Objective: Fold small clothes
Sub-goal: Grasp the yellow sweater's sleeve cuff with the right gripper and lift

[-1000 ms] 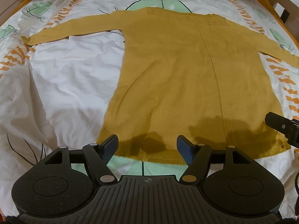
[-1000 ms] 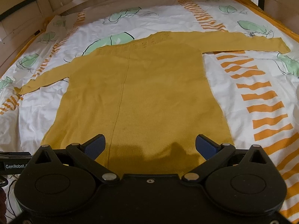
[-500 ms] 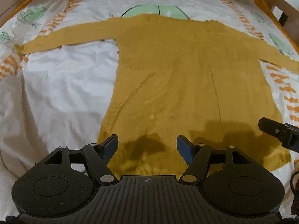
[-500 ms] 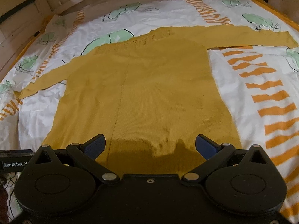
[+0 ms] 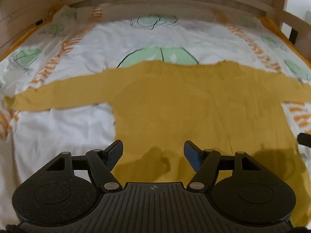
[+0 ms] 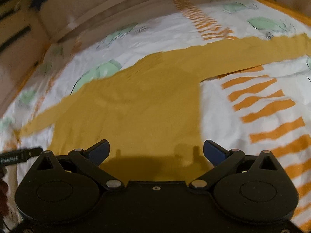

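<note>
A: Mustard-yellow knit sweater (image 5: 175,104), spread flat on the bed (image 5: 58,128), over a white sheet with green leaves and orange stripes. Both sleeves stretched out sideways, body smooth, neckline toward the wooden headboard (image 5: 155,2).

B: Any fold in it?

A: None visible. No sleeve turned in, hem not doubled up. I'd put progress at the very start: laid out, nothing folded.

B: Grippers?

A: Left hand-held gripper (image 5: 153,155): jaws spread apart, nothing between them, hanging above the lower body of the sweater toward its left edge. Right hand-held gripper (image 6: 156,151): jaws also spread wide, empty, above the lower body near the right side seam. Neither looks to be touching cloth; only their shadows fall on the knit.

B: See each other?

A: Yes, a dark tip of the right one pokes in at the right edge of the left view, and the left one shows at the left edge of the right view. So side by side, near the hem end.

B: What's left?

A: Basically everything, by my read. Sleeves in across the body, then the body folded up or in half. Likely first job is a pinch on an edge or sleeve, but can't tell which from here. Frames are motion-blurred, so fine wrinkles unreadable.

B: Other clothes?

A: None in view, just this one.
</note>
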Available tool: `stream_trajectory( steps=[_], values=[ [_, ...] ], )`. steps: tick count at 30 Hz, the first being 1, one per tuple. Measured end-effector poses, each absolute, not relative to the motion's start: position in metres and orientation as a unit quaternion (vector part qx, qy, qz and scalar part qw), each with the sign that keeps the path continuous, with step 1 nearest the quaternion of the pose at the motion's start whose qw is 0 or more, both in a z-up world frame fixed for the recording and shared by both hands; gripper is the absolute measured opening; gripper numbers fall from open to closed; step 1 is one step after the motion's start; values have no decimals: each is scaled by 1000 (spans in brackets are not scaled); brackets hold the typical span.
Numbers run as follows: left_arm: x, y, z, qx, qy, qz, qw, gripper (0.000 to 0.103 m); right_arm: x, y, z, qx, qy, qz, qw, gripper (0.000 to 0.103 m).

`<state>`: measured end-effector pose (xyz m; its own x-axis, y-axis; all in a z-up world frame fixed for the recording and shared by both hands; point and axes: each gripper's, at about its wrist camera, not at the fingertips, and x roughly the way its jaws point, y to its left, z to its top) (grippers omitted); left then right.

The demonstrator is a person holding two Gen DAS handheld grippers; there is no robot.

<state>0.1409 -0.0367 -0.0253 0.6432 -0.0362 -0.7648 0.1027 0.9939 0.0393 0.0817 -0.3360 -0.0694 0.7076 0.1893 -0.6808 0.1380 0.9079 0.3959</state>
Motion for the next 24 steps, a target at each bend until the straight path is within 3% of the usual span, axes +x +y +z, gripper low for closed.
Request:
stream_trajectory(
  steps=[7, 15, 24],
  values=[
    [193, -50, -43, -3, 403, -75, 912, 68, 113, -424, -78, 277, 343, -39, 896, 103],
    [239, -68, -58, 3, 369, -25, 929, 68, 137, -534, -80, 267, 307, -154, 900, 103],
    [281, -81, -94, 9, 382, -12, 924, 68, 166, -630, -99, 277, 298, -236, 882, 103]
  ],
)
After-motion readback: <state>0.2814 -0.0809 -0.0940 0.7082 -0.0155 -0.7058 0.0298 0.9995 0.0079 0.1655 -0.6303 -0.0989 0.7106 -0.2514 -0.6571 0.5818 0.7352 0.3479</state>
